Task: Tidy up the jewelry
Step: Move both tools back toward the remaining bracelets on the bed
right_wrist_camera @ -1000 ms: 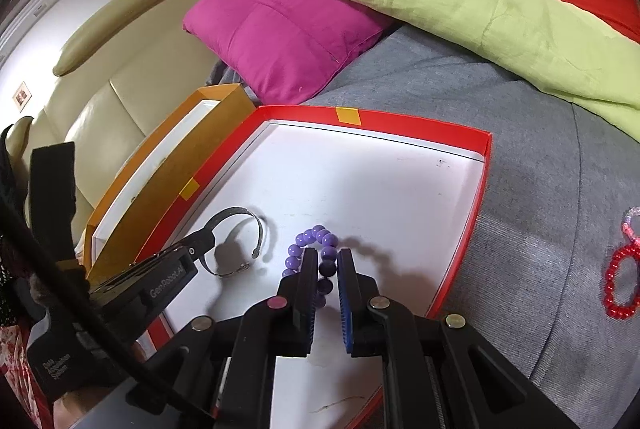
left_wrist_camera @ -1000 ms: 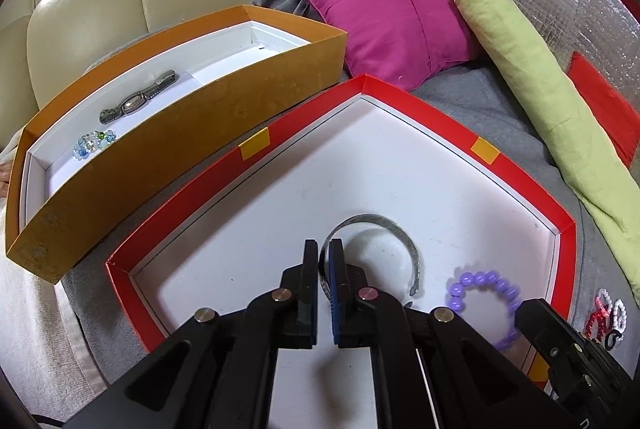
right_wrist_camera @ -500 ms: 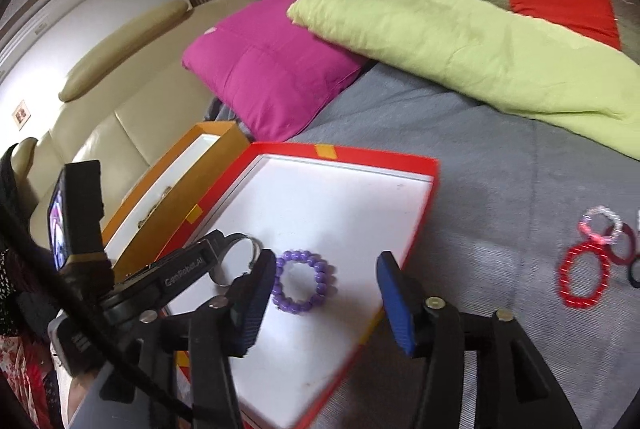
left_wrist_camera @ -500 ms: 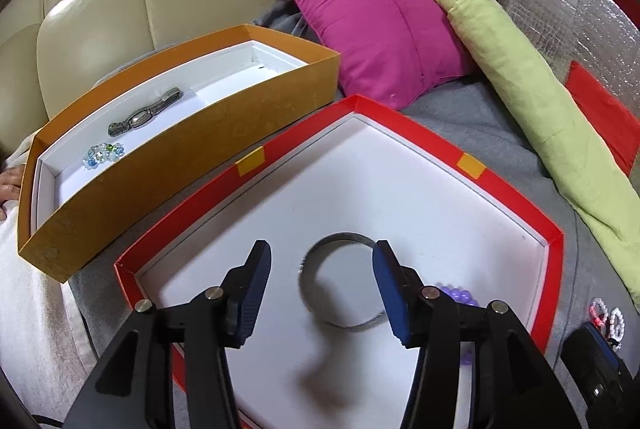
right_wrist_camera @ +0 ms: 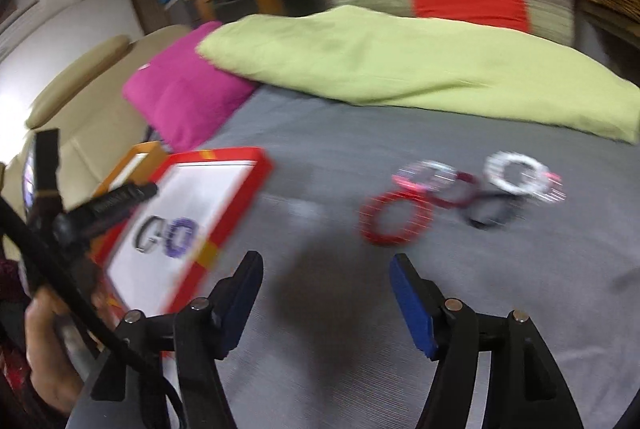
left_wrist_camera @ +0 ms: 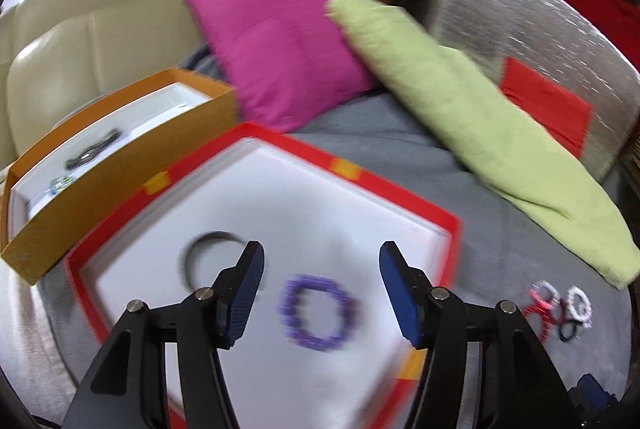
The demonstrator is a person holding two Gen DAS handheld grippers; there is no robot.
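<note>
1. Left gripper [left_wrist_camera: 321, 277] spread wide, holding nothing, above purple bracelet [left_wrist_camera: 317, 313] lying in red tray [left_wrist_camera: 404, 189].
2. Right gripper [right_wrist_camera: 326, 283] gaping, empty, over grey cloth [right_wrist_camera: 320, 309]; red bracelet [right_wrist_camera: 394, 219] lying farther ahead.

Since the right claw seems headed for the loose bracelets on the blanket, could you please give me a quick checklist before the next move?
1. Right claw open and empty: ok.
2. Left claw open and empty: ok.
3. Purple bead bracelet lying inside the red tray: ok.
4. Silver bangle lying inside the red tray: ok.
5. Red bracelet nearest the right claw, nothing blocking the way: ok.
6. Red bracelet free of the other loose bracelets: cannot tell, the picture is blurred and the rings seem to overlap.
</note>
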